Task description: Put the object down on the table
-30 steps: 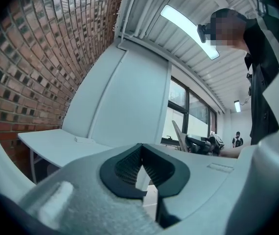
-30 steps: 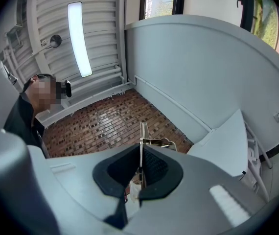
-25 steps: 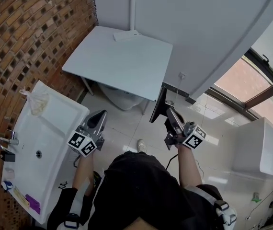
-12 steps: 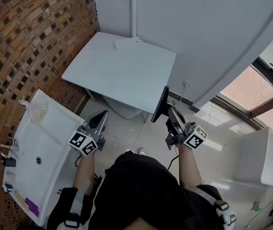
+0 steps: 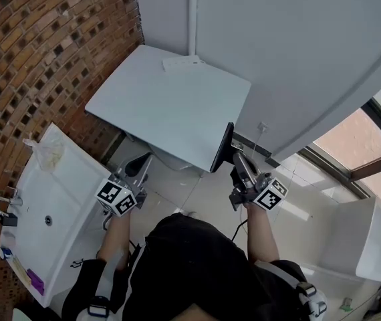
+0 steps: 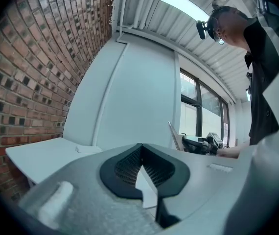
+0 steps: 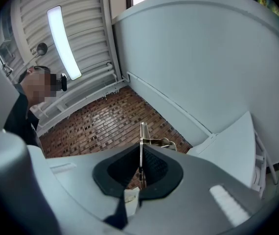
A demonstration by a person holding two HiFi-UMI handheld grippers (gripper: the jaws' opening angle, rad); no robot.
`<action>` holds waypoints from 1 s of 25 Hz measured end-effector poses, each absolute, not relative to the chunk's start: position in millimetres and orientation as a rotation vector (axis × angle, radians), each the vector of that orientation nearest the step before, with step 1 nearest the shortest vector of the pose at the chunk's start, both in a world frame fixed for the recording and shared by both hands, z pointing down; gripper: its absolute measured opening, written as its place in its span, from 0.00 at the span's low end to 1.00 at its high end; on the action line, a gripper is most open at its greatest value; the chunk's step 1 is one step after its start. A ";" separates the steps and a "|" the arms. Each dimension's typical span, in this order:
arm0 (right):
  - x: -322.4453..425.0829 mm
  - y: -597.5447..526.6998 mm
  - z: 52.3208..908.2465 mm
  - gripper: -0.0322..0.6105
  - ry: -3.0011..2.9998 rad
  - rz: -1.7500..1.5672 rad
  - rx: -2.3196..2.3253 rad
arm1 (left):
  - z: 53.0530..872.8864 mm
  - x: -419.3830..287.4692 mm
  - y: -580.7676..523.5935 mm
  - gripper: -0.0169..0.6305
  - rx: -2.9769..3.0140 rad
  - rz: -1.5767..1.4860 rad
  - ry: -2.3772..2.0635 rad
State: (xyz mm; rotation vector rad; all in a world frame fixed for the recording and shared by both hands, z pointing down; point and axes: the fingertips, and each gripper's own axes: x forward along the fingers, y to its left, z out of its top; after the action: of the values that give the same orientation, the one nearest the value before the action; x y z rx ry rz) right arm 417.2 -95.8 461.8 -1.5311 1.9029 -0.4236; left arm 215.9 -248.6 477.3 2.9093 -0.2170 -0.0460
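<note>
Black thin flat panel [image 5: 221, 149], upright, edge-on, pinched in right claw [image 5: 236, 160], left claw [image 5: 139, 168] closed, empty, white table [image 5: 170, 99] just beside

Pale grey square table [image 5: 170, 105] in the corner, brick wall on its left, white wall on its far side. One thing on it: small flat white piece [image 5: 182, 63] at the far edge; the rest of the top is bare. Glossy white tiled floor [image 5: 204, 192] in front. White sink counter [image 5: 77, 179] at left, with a crumpled bag [image 5: 43, 151] at its far end and a purple item [image 5: 35, 281] at its near end.
</note>
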 end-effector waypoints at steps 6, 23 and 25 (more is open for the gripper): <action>431.1 -115.2 479.0 0.06 1.944 -0.506 -1.480 | 484.6 231.8 -250.9 0.03 2.928 0.022 -0.257; 472.5 -168.8 487.7 0.06 1.894 -0.569 -1.513 | 492.1 293.8 -302.0 0.03 2.948 0.001 -0.101; 479.9 -180.9 481.5 0.06 1.898 -0.555 -1.532 | 489.8 306.9 -316.0 0.03 2.949 -0.045 -0.069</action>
State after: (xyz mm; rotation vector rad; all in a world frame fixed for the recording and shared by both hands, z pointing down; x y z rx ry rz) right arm 479.9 -180.9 481.5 -1.5319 1.8980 -0.5553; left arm 306.9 -316.0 489.8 2.9486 -0.0688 -0.0449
